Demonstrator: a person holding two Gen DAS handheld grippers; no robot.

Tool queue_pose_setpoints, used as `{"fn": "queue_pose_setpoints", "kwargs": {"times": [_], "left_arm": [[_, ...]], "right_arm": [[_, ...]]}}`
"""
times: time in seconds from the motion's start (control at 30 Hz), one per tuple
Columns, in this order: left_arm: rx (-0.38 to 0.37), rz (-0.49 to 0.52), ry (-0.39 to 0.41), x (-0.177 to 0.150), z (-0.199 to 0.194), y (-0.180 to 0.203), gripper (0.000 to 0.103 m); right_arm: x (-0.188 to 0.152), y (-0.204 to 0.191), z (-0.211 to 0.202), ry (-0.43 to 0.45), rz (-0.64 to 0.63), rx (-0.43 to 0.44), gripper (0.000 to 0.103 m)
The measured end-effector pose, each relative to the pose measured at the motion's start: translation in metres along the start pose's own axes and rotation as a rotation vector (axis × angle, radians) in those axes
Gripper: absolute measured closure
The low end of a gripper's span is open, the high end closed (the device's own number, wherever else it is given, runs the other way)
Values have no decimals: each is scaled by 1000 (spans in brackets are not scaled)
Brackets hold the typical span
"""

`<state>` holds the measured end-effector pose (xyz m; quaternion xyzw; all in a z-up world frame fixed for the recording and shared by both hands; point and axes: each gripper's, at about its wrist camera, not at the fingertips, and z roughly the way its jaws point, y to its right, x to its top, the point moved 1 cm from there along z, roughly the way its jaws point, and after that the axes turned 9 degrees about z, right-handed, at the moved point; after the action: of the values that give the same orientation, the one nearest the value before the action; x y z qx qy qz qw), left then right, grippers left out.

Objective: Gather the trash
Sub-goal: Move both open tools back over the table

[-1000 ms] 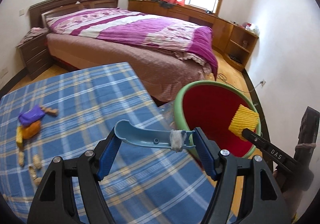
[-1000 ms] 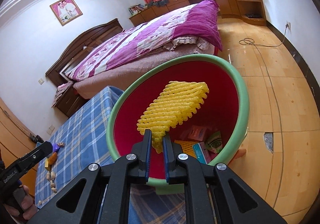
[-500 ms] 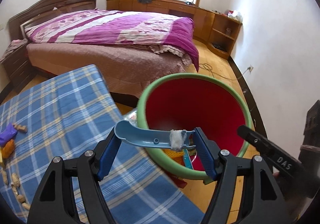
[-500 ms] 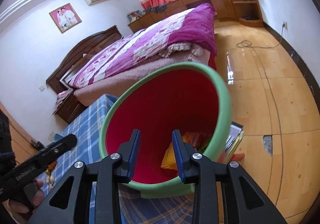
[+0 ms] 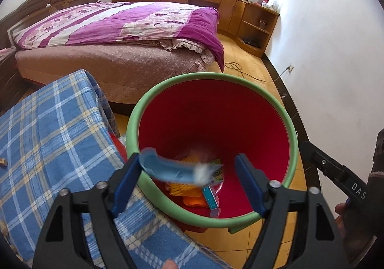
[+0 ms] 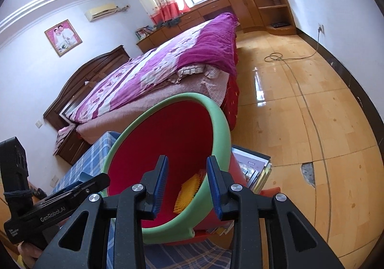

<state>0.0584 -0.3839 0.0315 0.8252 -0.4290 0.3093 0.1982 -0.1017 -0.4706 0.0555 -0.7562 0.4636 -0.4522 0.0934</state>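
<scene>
A red bin with a green rim [image 5: 211, 76] stands on the floor against the blue checked table [image 5: 48, 137]. My left gripper [image 5: 187, 163] hangs over the bin's mouth, its jaws opening. Between them a light blue plastic piece with a white fluff tuft [image 5: 168, 169] is blurred and tilting down. Its left end is at the left pad and its right end is clear of the right pad. My right gripper [image 6: 187, 163] is open and holds nothing at the bin rim [image 6: 216, 110]. A yellow foam net [image 6: 189, 187] lies inside with other wrappers [image 5: 211, 199].
A bed with a purple cover [image 5: 120, 29] stands behind the bin. A stack of books and papers [image 6: 252, 166] lies beside the bin on the wooden floor. A cable [image 6: 276, 56] trails across the floor to a wall socket. Wooden cabinets line the far wall.
The yellow foam net has left my right gripper and dropped into the bin as its jaws opened. My left gripper moved from the table to over the bin, and the blue piece has come loose.
</scene>
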Motion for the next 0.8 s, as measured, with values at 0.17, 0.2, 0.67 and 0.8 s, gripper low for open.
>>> {"fn": "queue_pose_setpoints", "kwargs": {"times": [0.17, 0.2, 0.67, 0.8], "left_arm": [[14, 1, 20, 0, -5, -1, 21], [18, 0, 23, 0, -6, -2, 21], [56, -105, 37, -19, -41, -35, 21], [84, -130, 43, -27, -53, -48, 21]], "right_arm": [[-3, 0, 5, -18, 4, 2, 70], [-4, -1, 6, -21, 3, 4, 70], [-19, -27, 5, -48, -76, 14, 57], [-24, -34, 4, -62, -84, 25, 56]]}}
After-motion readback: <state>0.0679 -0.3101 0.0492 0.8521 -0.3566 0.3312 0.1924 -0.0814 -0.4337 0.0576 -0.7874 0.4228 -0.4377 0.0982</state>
